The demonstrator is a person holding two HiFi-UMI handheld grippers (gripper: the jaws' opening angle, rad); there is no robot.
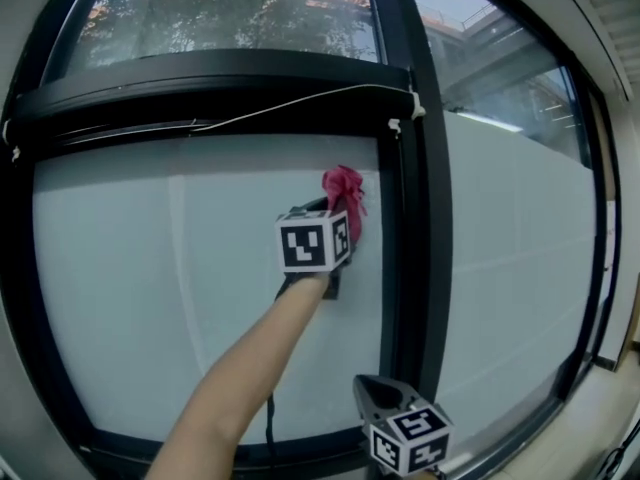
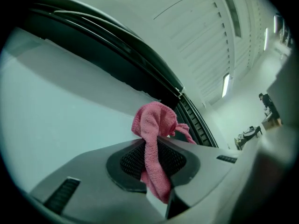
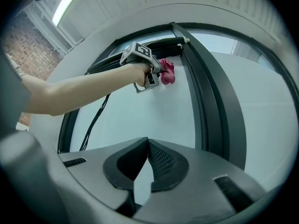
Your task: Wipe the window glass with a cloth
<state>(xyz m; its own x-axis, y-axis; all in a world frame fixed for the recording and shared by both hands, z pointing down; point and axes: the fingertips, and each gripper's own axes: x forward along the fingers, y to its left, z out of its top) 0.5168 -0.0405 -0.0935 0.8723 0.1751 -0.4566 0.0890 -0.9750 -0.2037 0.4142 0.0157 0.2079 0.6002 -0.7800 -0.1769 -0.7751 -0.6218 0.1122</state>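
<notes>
A pink cloth (image 1: 343, 196) is bunched against the window glass (image 1: 180, 288) near the pane's upper right corner, beside the black vertical mullion (image 1: 405, 218). My left gripper (image 1: 338, 218) is shut on the cloth; in the left gripper view the pink cloth (image 2: 154, 139) hangs pinched between the jaws, its upper bunch touching the glass (image 2: 60, 111). From the right gripper view the cloth (image 3: 167, 71) and the left gripper (image 3: 154, 76) show high on the pane. My right gripper (image 1: 372, 393) hangs low near the sill, its tips (image 3: 145, 143) together with nothing between them.
A black frame (image 1: 200, 88) crosses above the pane with a white cord (image 1: 300, 103) along it. A second pane (image 1: 510, 258) lies right of the mullion. A black cable (image 3: 93, 120) trails from the left arm. A room interior shows far off in the left gripper view.
</notes>
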